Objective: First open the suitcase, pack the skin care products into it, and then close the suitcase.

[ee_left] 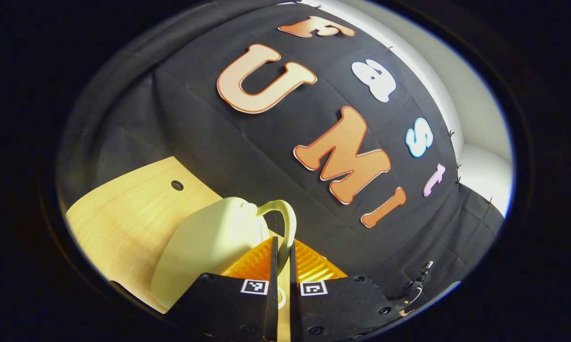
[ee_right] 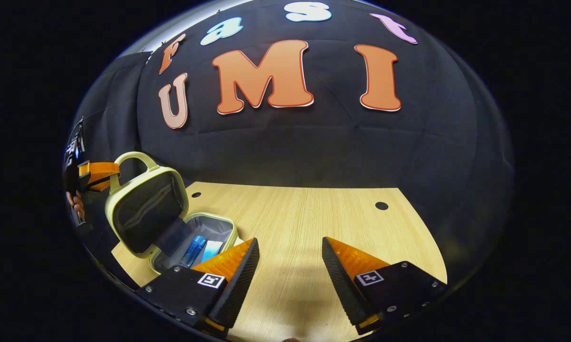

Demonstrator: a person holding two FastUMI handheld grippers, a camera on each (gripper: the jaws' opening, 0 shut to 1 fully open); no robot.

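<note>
We saw the pale wooden desk point(ee_right: 304, 223) with round cable holes, and at its left end the small cream-yellow hard-shell suitcase point(ee_right: 171, 228), open, its dark-lined lid point(ee_right: 145, 213) standing tilted over a grey-lined tray. Inside the tray lay a blue bottle point(ee_right: 193, 251) beside a light blue tube point(ee_right: 212, 249). The left claw point(ee_left: 281, 256) was pressed together on the smooth looped cream handle point(ee_left: 285, 218) atop the lid, so we judged closing the lid fell to that nearer hand, swinging it down toward the tray. The right claw point(ee_right: 290, 266) hung spread and empty over bare desk, just right of the suitcase.
</note>
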